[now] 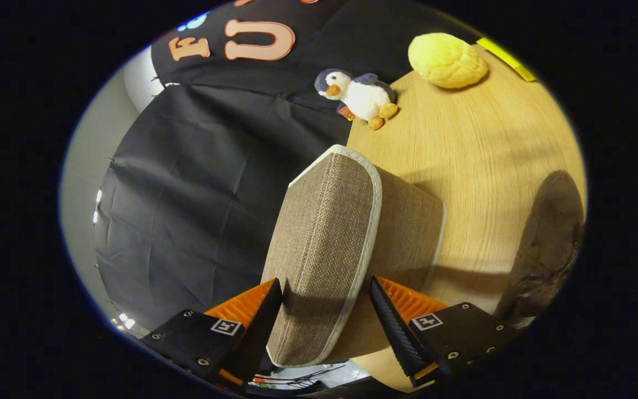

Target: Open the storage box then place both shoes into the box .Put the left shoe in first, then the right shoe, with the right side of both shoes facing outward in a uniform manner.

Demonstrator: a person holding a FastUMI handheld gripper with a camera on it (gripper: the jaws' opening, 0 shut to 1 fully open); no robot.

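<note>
in the gripper view, the gripper [327, 288] straddles a brown woven-fabric storage box lid with pale piping [324, 249]. one finger lies against the lid's broad woven face and the other stands at its far side, so the claw looks pinched on the lid, though whether the second finger truly presses on it i cannot tell for sure. the lid stands tilted up on edge, raised off the light wooden table [479, 144], near the table's edge where the black cloth wall falls behind. the body of the box under it is hidden by the lid and the fingers.

on the table's far side, close to that same edge, lies a small white and grey plush penguin with orange beak and feet [358, 97]. a yellow fluffy rounded plush [446, 60] sits beyond it near the far corner. a dark brown shoe-like shape [549, 244] lies beside the lid towards the table's opposite side, blurred, so left or right is unclear.

judging by this, the step in hand is the first: opening the box. the next move calls for swinging the lid fully clear and letting go, then fetching the left shoe.
</note>
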